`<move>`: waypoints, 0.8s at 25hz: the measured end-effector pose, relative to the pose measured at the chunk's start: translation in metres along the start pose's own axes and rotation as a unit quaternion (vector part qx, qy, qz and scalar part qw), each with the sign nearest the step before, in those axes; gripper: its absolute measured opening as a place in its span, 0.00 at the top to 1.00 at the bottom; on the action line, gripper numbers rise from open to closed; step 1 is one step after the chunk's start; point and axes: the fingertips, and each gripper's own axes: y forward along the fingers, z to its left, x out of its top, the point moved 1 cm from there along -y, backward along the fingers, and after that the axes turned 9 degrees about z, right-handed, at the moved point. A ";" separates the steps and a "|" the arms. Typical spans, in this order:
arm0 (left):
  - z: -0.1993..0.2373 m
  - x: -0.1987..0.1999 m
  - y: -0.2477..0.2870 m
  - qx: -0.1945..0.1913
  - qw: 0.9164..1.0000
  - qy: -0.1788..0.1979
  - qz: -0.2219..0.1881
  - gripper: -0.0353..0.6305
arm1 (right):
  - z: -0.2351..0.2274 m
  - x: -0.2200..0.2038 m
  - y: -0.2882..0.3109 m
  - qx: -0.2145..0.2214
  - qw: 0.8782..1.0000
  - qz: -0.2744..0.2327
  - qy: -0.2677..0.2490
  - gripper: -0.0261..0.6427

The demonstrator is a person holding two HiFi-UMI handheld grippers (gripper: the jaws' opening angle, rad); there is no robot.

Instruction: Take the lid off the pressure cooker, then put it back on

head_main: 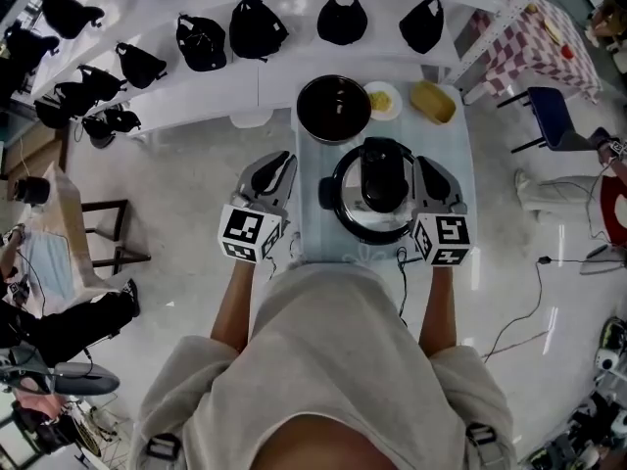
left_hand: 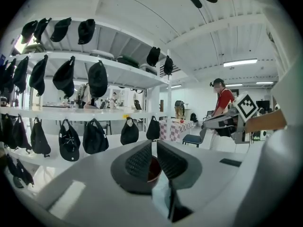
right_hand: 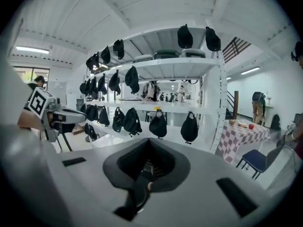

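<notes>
Lab hall, white shelving (right_hand: 161,63) holding black caps (right_hand: 157,124).

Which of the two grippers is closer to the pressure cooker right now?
Right. The right gripper sits close beside the pressure cooker, on its right; the left gripper hangs beyond the table's left edge, clearly apart from it.

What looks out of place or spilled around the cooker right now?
Nothing stands out: the lid sits centred on the pressure cooker, the dark bowl and plate behind it stand level, and no spill shows on the table.
</notes>
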 end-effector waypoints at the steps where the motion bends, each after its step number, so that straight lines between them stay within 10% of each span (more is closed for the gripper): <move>1: 0.001 0.000 0.000 0.003 1.000 -0.003 -0.001 0.90 | 0.000 0.000 -0.004 -0.004 1.000 -0.005 0.002 0.96; 20: -0.002 -0.012 0.001 0.019 1.000 -0.002 0.010 0.92 | 0.000 -0.012 -0.007 -0.011 1.000 0.004 0.014 0.96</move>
